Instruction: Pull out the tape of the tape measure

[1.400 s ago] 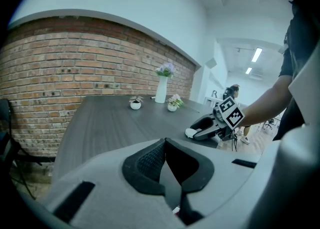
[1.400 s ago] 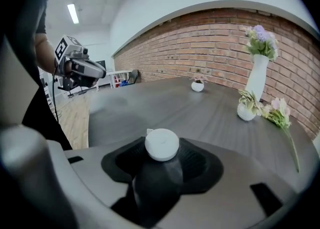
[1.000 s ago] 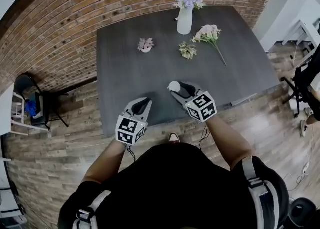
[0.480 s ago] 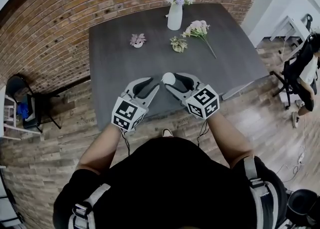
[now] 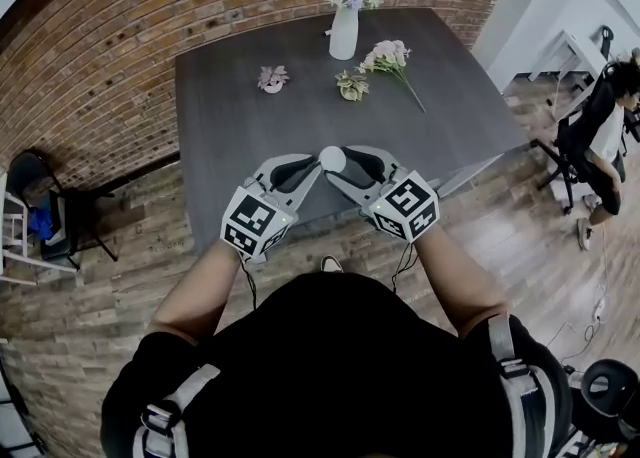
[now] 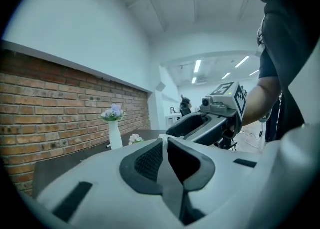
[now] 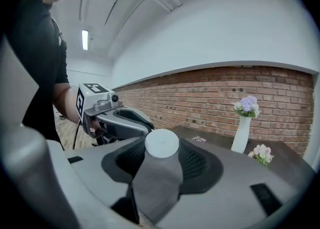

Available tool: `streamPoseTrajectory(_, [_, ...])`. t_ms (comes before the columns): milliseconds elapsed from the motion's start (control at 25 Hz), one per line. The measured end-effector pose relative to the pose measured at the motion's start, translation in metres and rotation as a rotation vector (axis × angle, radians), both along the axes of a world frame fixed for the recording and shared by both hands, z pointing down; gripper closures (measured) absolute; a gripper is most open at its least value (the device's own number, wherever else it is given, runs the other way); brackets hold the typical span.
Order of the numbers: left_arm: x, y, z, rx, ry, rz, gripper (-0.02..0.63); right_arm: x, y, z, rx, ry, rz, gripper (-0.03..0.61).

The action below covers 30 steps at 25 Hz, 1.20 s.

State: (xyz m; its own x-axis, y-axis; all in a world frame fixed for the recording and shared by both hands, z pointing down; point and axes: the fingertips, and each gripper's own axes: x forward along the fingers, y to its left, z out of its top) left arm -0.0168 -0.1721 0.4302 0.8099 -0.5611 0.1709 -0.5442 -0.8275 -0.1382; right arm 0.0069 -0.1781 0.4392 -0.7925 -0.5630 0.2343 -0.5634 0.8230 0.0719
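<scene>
Fingers of the right gripper stand wide apart and clamp the tape measure, a white round case, between their pads. On the left gripper, the fingers are drawn almost together, pinching a thin white tab at their tips, right against the case. Both grippers meet tip to tip over the near part of the desk, which is dark grey. A white vase holding purple flowers stands upright near the desk's far edge. A flower bunch lies loose near the vase. A green sprig and a pink sprig lie apart from each other, nearer the desk's middle.
</scene>
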Motion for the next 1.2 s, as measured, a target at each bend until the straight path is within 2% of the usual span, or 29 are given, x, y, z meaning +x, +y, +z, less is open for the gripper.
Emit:
streamPoseTrajectory(80, [-0.001, 0.004, -0.003, 0.008, -0.001, 0.011, 0.597, -0.002, 0.004, -0.004, 0.008, -0.004, -0.005, 0.371])
streamPoseTrajectory(280, [-0.005, 0.011, -0.008, 0.019, 0.007, 0.018, 0.6, -0.006, 0.01, -0.008, 0.005, -0.046, 0.001, 0.371])
streamPoseTrajectory(560, [-0.025, 0.008, -0.013, 0.04, 0.019, -0.04, 0.6, 0.005, 0.005, -0.011, 0.006, -0.075, 0.06, 0.371])
streamPoseTrajectory(720, [-0.055, -0.003, -0.013, 0.042, 0.023, -0.121, 0.6, 0.034, -0.008, -0.011, 0.01, -0.078, 0.145, 0.371])
streamPoseTrajectory(1200, [-0.178, -0.032, -0.023, 0.063, 0.044, -0.455, 0.6, 0.162, -0.035, -0.019, 0.041, -0.11, 0.462, 0.373])
